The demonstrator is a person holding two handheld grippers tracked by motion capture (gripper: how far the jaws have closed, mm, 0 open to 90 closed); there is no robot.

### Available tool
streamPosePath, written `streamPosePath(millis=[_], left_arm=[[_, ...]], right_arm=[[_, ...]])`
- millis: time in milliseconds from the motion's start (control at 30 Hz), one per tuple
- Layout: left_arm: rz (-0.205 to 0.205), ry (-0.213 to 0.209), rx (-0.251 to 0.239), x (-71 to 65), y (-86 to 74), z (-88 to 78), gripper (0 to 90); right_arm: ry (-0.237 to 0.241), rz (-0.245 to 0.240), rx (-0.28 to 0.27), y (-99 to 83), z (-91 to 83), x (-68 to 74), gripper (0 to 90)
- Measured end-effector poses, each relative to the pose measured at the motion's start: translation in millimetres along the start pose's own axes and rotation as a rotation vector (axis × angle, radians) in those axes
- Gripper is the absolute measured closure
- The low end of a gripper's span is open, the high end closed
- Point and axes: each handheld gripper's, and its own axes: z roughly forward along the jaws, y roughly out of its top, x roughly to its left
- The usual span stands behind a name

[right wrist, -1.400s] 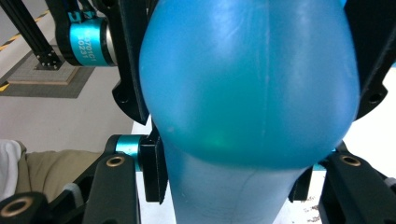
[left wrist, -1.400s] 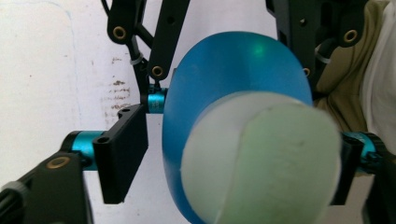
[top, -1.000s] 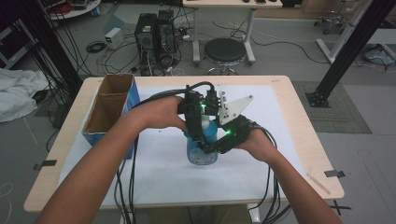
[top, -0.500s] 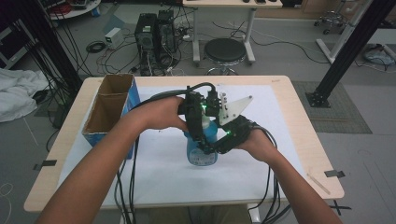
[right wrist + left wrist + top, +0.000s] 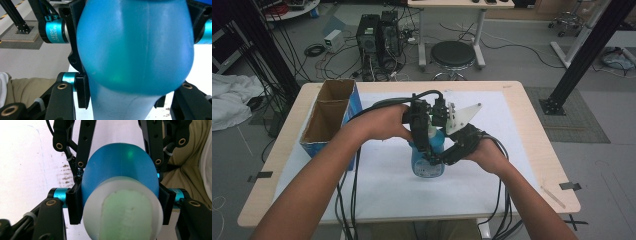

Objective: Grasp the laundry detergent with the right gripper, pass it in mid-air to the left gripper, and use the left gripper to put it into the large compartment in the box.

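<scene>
Two grippers clamp one blue bottle (image 5: 428,159), upright mid-desk nearer front edge. Left gripper (image 5: 422,136) pinches white cap (image 5: 122,212) from above; right gripper (image 5: 451,154) squeezes body from side. Risk: opposing pulls may tip bottle or slip smooth plastic. Forearms converge from front edge.

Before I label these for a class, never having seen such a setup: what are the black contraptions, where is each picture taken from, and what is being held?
A person sits at a table holding hand-operated tongs in each hand. The high view looks down from above; each gripper view comes from a camera riding on one set of tongs. On the table stand a blue bottle on a white sheet and an open cardboard box at the left. The left tongs grip the bottle near its pale top, looking down on it. The right tongs clamp it lower, seen from the side. Both are shut on the bottle.
</scene>
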Motion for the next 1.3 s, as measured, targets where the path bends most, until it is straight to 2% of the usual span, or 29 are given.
streamPosePath(millis=[367, 433, 467, 500, 533, 600, 633, 700, 800, 900, 1000, 1100, 1167, 1300], left_arm=[[0.012, 0.015, 0.004, -1.7, 1.0, -2.6, 38.6], [0.02, 0.018, 0.009, -2.8, 1.2, -5.0, 38.5], [0.023, 0.021, 0.009, -3.4, 1.2, -5.8, 38.5], [0.022, 0.021, 0.014, -4.2, 0.9, -6.6, 38.5], [0.025, 0.021, 0.014, -4.9, 0.5, -7.2, 38.5], [0.02, 0.026, 0.008, -5.5, -0.9, -9.4, 38.5], [0.019, 0.029, 0.005, -5.8, -1.9, -10.2, 38.5], [0.015, 0.031, 0.003, -5.8, -4.0, -11.6, 38.5], [0.014, 0.034, 0.003, -6.1, -6.8, -13.0, 38.5], [0.009, 0.038, -0.002, -6.4, -9.0, -15.4, 38.5], [-0.001, 0.045, -0.007, -5.9, -12.2, -18.0, 38.5], [-0.026, 0.055, -0.007, -3.7, -16.0, -20.3, 38.4], [-0.044, 0.068, -0.007, -1.3, -18.6, -22.3, 38.4], [-0.086, 0.094, -0.003, 4.0, -25.2, -26.1, 38.3]], right_arm=[[-0.014, -0.008, 0.003, 1.6, -0.8, 1.6, 44.6], [-0.019, 0.005, 0.005, 2.6, -1.4, 2.1, 38.9], [-0.028, 0.005, 0.014, 2.5, -3.1, 1.4, 32.9], [-0.052, -0.001, 0.018, 2.2, -4.8, -0.7, 28.0], [-0.047, 0.033, 0.005, 2.2, -7.0, -0.1, 24.0], [-0.053, 0.022, 0.011, 0.9, -13.0, -2.7, 22.0], [-0.055, 0.024, 0.019, 0.1, -15.4, -2.7, 21.0], [-0.08, 0.037, 0.054, -2.4, -18.3, -2.9, 11.5], [-0.089, 0.056, 0.072, -5.9, -24.2, -4.4, 11.5], [-0.125, 0.08, 0.081, -7.7, -30.5, -4.9, 11.4], [-0.163, 0.099, 0.117, -11.8, -36.8, -6.8, 11.5], [-0.179, 0.128, 0.155, -17.0, -46.2, -10.0, 11.5], [-0.181, 0.141, 0.197, -19.0, -53.8, -12.8, 11.4], [-0.218, 0.136, 0.302, -16.7, -69.1, -15.3, 11.4]])
